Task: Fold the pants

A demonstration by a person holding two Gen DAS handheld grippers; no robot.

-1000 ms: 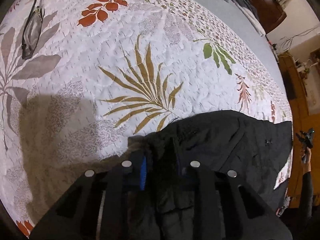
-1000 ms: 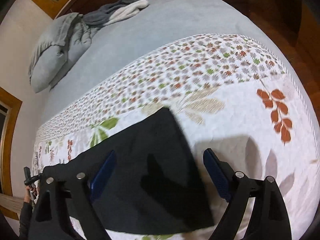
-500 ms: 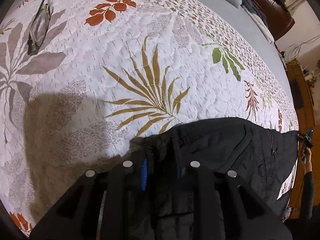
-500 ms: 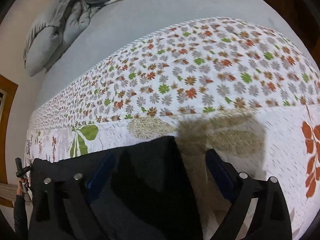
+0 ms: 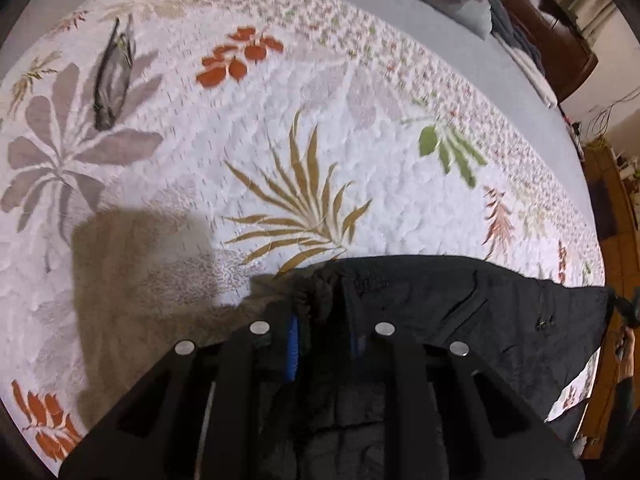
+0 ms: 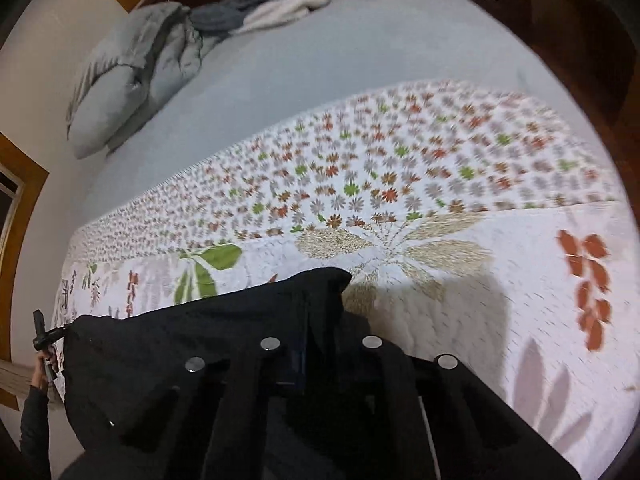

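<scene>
1. Left wrist view: the left gripper is seen narrowed, its jaws closing, with a bunched black fold of the pants pressed between the blue pads.
2. The pants are spread from the left gripper toward the right edge of this view, lying on the floral quilt; a slanted pocket seam and a small zipper pull are visible on the cloth.
3. At the far right end of the pants, the right gripper is seen small and partly cut off, with a hand below it.
4. A dark, narrow object is noted on the quilt, well apart from the pants, toward the upper left.
5. Right wrist view: the right gripper is drawn narrow and clamped on a corner of the pants; the corner of cloth is seen standing up just beyond the fingertips.
6. From that corner the pants are stretched leftward to the left gripper, held by a sleeved hand.
7. Beyond the quilt, a grey sheet, a grey pillow and piled clothes are recorded, all well apart from the pants.
</scene>
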